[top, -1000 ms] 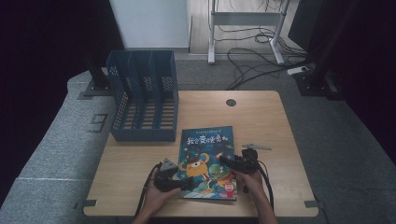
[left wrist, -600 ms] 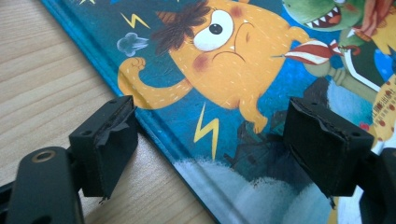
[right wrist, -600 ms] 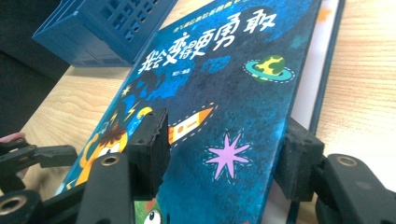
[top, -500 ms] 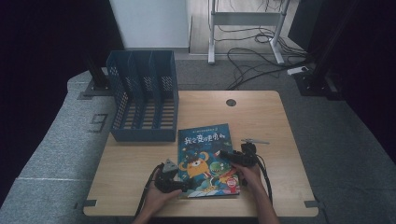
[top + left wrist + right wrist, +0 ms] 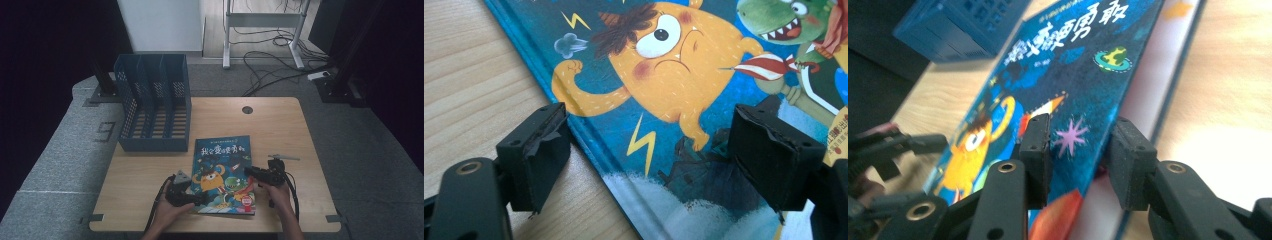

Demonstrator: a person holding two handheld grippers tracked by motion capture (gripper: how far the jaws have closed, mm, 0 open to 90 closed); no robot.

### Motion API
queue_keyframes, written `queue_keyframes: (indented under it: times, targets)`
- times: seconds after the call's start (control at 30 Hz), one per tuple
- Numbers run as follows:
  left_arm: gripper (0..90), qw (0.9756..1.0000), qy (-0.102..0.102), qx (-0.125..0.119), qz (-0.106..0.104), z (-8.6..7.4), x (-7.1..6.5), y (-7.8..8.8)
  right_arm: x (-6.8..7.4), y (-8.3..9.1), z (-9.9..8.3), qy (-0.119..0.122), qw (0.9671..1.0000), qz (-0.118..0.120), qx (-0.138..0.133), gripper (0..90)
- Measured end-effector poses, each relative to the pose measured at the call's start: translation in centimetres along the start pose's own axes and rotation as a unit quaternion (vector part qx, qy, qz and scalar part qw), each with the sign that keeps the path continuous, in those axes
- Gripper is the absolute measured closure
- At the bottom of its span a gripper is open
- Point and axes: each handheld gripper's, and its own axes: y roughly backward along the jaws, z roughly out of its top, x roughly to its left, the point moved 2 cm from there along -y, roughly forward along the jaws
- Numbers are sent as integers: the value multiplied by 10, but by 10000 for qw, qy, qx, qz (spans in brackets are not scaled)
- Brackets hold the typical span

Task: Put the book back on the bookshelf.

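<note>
Each black hand-held gripper (image 5: 200,198) has square padded jaws and a trailing cable.

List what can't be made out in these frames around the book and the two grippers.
- Book, right gripper view: whether the right gripper pads press the lifted cover is unclear; image blurred.
- Book's near corner, left gripper view: hidden behind a left gripper jaw.
- Small print on the cover, high view: too small to read.
- File rack, right gripper view: cut off by the top edge.

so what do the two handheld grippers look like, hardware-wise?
Both black. Left gripper carries a grey three-cornered plate and blocky jaw pads with frayed tape. Right gripper has flat perforated links and slim rectangular pads. Black cables trail back along both forearms.
</note>
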Motion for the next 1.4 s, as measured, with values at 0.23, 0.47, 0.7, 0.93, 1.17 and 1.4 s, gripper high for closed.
queue_keyframes:
  times: [0.23, 0.47, 0.7, 0.93, 1.17, 1.4]
  targets:
    - [170, 10000, -24, 19, 19, 0, -1, -1, -2, -2, -1, 213, 9998, -5, -2, 598]
    - [169, 9998, 111, 11, -160, 2, 4, 1, -2, -16, 6, 144, 9967, 787, -133, 561]
    - [168, 9997, 122, 5, -232, 2, 4, 0, 1, -25, 19, 325, 9959, 800, -258, 549]
    - [171, 9997, 100, 41, -223, 2, 3, 1, -5, -27, 20, 98, 9956, 891, -271, 621]
    - [177, 9993, 43, 106, -361, 1, -1, 4, -3, -16, 20, 14, 9939, 1051, -322, 670]
    - [176, 9987, -322, 182, -361, -2, -14, 11, -1, -10, 21, -24, 9928, 1118, -427, 696]
